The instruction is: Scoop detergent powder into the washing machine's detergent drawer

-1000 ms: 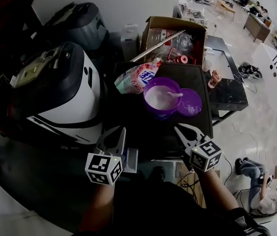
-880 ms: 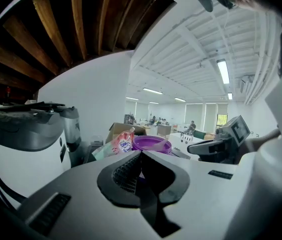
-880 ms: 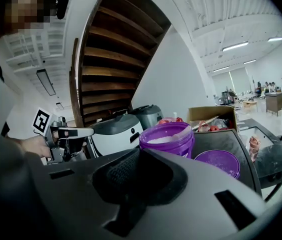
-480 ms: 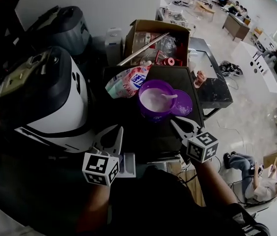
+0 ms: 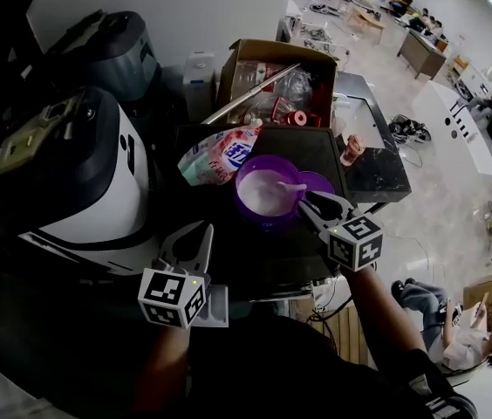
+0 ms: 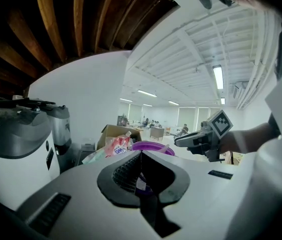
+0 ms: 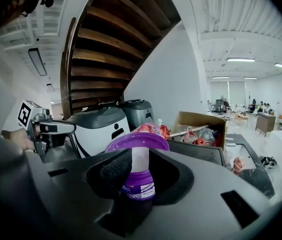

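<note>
Hovering our right tongs; jaws just popped wide, purple tub dead ahead in the gap, ungripped | our left tongs pinched shut, empty

1. The dark worktop carries everything.
2. A purple tub of white powder stands near its middle.
3. A purple lid lies flat just beside the tub, toward the right edge.
4. A pink-and-white pouch lies near the far left corner.
5. A cardboard box sits at the far edge.

My gripper: jaws have just been opening and now stand apart. The round purple plastic tub shows in the gap between them.
</note>
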### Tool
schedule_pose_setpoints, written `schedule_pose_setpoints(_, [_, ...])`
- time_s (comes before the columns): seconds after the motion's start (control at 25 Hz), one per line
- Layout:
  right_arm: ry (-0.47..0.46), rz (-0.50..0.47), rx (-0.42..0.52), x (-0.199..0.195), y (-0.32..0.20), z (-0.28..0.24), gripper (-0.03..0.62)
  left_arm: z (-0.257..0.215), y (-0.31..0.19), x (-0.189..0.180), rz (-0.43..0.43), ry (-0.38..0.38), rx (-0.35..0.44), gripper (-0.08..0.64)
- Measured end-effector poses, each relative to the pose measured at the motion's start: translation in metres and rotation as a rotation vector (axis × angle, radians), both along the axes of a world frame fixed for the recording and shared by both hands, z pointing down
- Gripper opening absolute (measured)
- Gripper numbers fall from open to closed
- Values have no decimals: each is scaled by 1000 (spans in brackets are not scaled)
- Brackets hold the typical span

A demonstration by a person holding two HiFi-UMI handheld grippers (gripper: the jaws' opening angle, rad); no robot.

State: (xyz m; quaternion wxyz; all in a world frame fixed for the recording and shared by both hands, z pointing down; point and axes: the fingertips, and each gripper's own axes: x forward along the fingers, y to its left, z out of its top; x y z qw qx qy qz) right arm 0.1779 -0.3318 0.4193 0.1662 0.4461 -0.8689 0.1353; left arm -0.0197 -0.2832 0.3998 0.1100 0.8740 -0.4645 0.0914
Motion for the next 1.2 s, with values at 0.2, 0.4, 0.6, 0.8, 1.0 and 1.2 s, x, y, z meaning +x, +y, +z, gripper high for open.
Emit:
schedule_pose_setpoints(0.2, [37, -37, -13, 7, -22, 7, 144, -4, -14, 10, -12, -13, 3, 8])
schedule_pose_setpoints(0.4, [87, -92, -41, 8, -38, 15, 147, -5, -29, 17, -17, -18, -3, 8])
schedule_pose_setpoints(0.6, [166, -120, -71, 11, -42, 26, 147, -7, -37, 21, -20, -21, -6, 8])
schedule_pose_setpoints(0.8, [204, -132, -84, 14, -46, 32, 142, -3, -40, 22, -25, -19, -16, 8])
schedule_pose_setpoints(1.0, [241, -168, -67, 9, -44, 31, 100, -3, -39, 19, -34, -16, -20, 8])
schedule_pose_setpoints(1.2, [291, -191, -40, 5, -42, 30, 49, -2, -37, 16, -38, -11, -22, 8])
